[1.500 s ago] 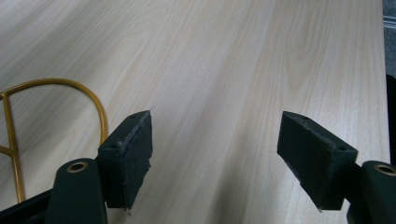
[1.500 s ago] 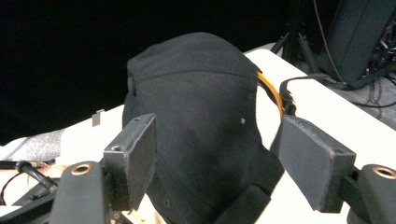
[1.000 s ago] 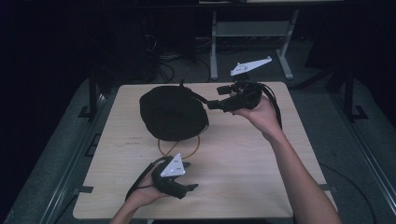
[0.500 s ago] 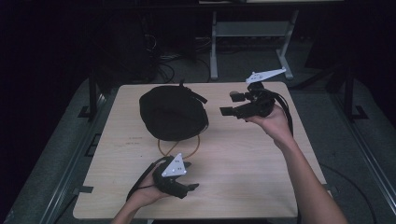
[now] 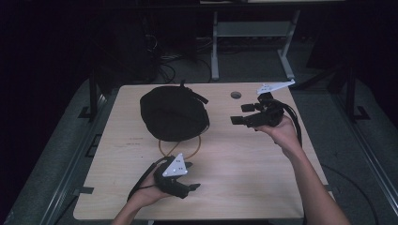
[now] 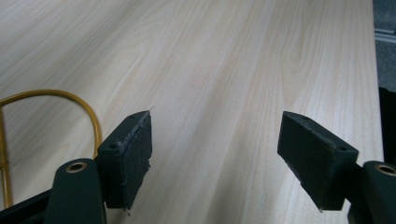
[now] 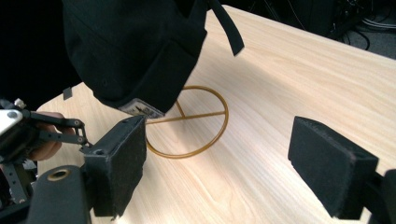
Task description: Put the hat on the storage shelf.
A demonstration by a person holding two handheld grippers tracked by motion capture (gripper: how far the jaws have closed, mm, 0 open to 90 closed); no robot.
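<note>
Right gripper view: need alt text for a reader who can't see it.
A black fabric cap sits raised on a gold wire stand whose round base ring lies on the pale wooden table. The right gripper has its two black padded jaws wide open with nothing between them. The left gripper shows at the left edge.

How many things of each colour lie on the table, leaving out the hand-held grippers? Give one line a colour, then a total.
Black: 1, the hat
Gold: 1, the stand, a ring with a rod, partly under the hat
Total: 2
</note>
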